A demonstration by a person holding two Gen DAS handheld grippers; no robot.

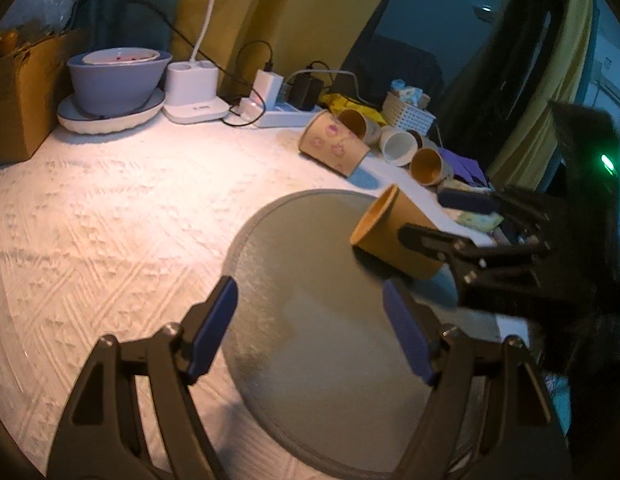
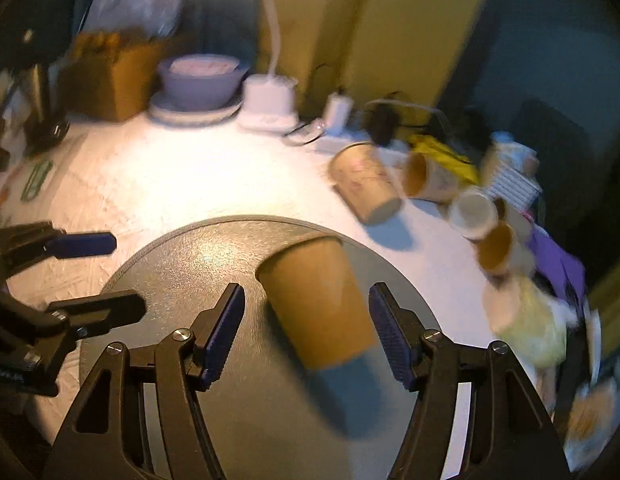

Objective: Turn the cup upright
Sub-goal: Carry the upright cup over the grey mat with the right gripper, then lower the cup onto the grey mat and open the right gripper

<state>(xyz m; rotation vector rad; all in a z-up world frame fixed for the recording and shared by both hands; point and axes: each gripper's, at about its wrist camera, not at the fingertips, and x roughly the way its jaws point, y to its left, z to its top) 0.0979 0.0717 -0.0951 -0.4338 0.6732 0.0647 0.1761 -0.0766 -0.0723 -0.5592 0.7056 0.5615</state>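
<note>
A plain brown paper cup (image 2: pixel 319 300) lies on its side on a round grey mat (image 2: pixel 246 400), mouth pointing away to the left. My right gripper (image 2: pixel 308 336) is open, its blue pads either side of the cup's base end, not touching it. In the left wrist view the same cup (image 1: pixel 393 236) lies at the mat's (image 1: pixel 310 320) far right edge with the right gripper (image 1: pixel 437 220) around it. My left gripper (image 1: pixel 310 336) is open and empty above the mat's near side; it also shows in the right wrist view (image 2: pixel 98 276).
Several other paper cups (image 1: pixel 337 146) lie on their sides at the back right beside a small white basket (image 1: pixel 407 110). A power strip with chargers (image 1: pixel 286 100), a lamp base (image 1: pixel 194 92), a grey bowl on plates (image 1: pixel 114 80) and a cardboard box (image 1: pixel 18 96) line the back.
</note>
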